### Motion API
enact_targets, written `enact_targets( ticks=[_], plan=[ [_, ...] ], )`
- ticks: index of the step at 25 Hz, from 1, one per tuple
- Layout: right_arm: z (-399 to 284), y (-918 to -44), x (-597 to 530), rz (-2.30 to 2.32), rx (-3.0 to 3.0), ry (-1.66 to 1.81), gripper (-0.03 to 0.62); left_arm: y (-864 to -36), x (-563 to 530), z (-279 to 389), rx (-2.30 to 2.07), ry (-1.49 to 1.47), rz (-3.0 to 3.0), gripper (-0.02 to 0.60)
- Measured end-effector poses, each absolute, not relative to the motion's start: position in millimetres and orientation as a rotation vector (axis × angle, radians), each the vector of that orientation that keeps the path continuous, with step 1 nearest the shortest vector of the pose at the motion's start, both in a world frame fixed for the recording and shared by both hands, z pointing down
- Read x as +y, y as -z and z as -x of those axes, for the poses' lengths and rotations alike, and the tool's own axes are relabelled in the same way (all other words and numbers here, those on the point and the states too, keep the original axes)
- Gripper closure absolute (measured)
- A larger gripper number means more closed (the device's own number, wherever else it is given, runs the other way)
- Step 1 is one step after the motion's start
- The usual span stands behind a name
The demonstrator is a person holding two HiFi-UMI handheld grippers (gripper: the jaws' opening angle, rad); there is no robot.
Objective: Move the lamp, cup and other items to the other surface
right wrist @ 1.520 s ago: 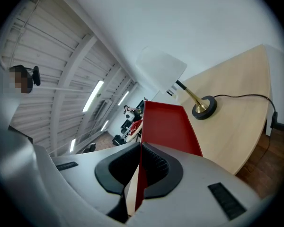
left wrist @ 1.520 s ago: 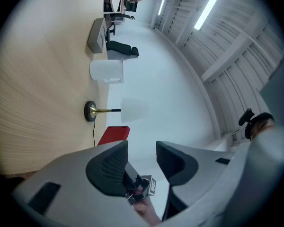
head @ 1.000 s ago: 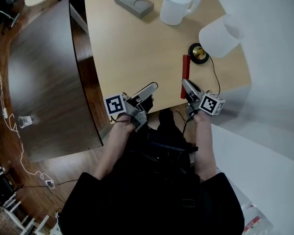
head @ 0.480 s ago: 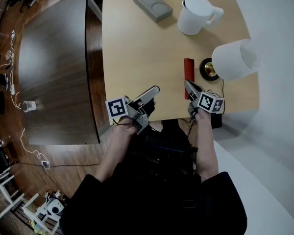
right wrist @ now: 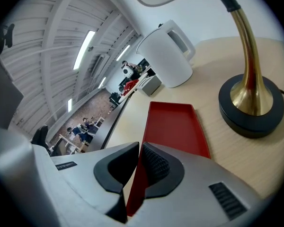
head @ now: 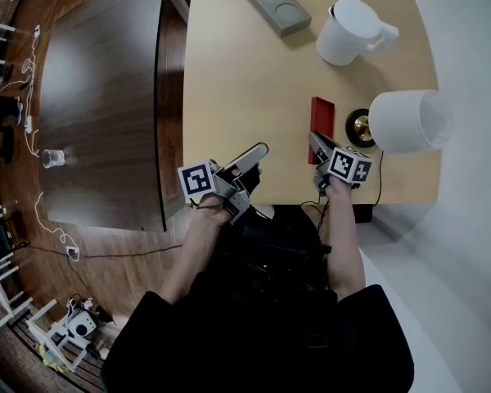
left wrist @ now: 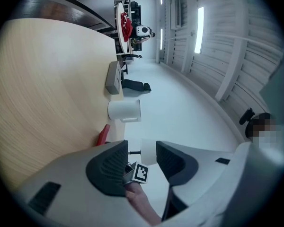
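A shallow red tray (head: pixel 322 125) (right wrist: pixel 173 126) lies flat on the light wooden table (head: pixel 237 80), beside the lamp's black and brass base (head: pixel 359 127) (right wrist: pixel 251 105). My right gripper (head: pixel 314 140) (right wrist: pixel 138 161) is at the tray's near end. Its jaws have just been opening slightly, but the tray's side wall still sits pinched between the pads. The white lampshade (head: pixel 409 121) hangs over the table's right edge. A white jug-like cup (head: pixel 352 31) (right wrist: pixel 168 56) stands at the back. My left gripper (head: pixel 256 155) (left wrist: pixel 142 157) hovers open over the near edge with nothing in it.
A grey block with two round recesses (head: pixel 277 5) (left wrist: pixel 113 77) lies at the table's far side. A dark wooden table (head: pixel 98 97) stands to the left across a narrow gap. The lamp's black cord (head: pixel 382 178) trails off the near right corner.
The red tray showed edge-on a second ago and now lies flat on the table. My right gripper has come down with it. The left gripper has stayed open near the table edge.
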State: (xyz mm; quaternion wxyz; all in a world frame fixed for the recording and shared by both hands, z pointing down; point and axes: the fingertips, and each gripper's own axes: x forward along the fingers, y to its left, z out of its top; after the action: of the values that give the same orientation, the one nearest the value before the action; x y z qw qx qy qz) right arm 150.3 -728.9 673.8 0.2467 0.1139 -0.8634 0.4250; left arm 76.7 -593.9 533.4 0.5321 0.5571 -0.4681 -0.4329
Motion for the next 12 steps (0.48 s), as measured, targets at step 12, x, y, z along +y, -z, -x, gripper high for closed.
enact_targets(
  ticks=[12],
  plan=[
    [-132.0,-687.7,-712.8,-0.221,-2.315,-1.112,0.545,-533.9,-585.3,-69.1,-1.151,1.048,-1.312,0.367]
  ],
)
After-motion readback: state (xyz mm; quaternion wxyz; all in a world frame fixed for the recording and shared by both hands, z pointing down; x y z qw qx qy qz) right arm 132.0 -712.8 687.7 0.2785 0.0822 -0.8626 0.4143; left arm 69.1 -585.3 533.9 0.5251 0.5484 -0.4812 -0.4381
